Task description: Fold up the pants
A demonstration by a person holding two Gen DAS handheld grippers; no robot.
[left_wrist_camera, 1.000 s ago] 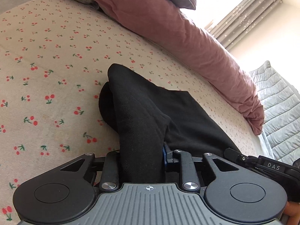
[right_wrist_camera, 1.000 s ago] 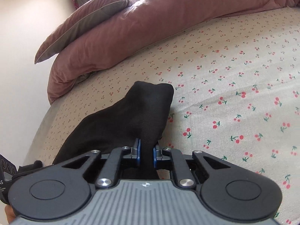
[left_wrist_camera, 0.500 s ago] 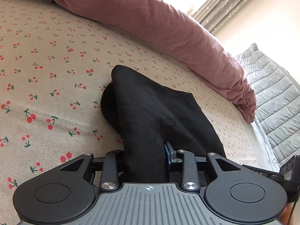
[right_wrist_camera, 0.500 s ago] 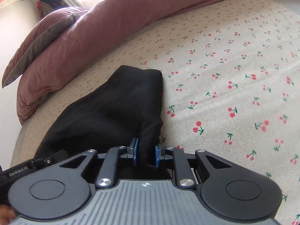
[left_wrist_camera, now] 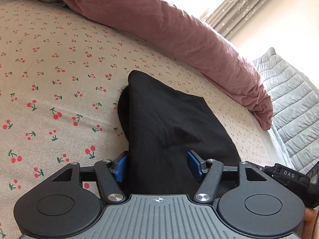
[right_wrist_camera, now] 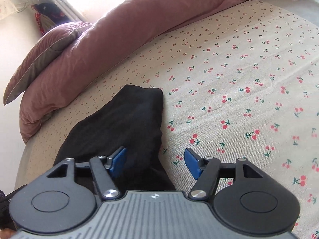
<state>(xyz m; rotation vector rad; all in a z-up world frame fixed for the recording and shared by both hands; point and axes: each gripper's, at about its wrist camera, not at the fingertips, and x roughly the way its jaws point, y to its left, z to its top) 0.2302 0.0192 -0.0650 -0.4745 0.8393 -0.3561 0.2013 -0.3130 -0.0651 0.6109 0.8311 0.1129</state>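
The black pants point(left_wrist_camera: 167, 123) lie folded in a narrow stack on the cherry-print bed sheet point(left_wrist_camera: 49, 83). My left gripper point(left_wrist_camera: 158, 162) stands over their near end, its jaws opening. The cloth lies between the blue pads point(left_wrist_camera: 120, 164) without being pressed. In the right wrist view the same pants point(right_wrist_camera: 127, 123) run away from my right gripper point(right_wrist_camera: 155, 160). Its jaws are opening too. The pants' right edge lies in the gap, near the left pad point(right_wrist_camera: 118, 159) and well apart from the right one.
A rolled pink duvet point(left_wrist_camera: 169, 29) lies along the far side of the bed, with a pink and grey pillow point(right_wrist_camera: 41, 53) on it. A grey quilted cover point(left_wrist_camera: 295, 103) hangs at the bed's edge. Curtains point(left_wrist_camera: 247, 2) hang by the bright window.
Both grippers were shut on the pants' near end and have let go, their jaws now spread apart. The raised cloth has sunk onto the sheet. Both hands shifted sideways a little.
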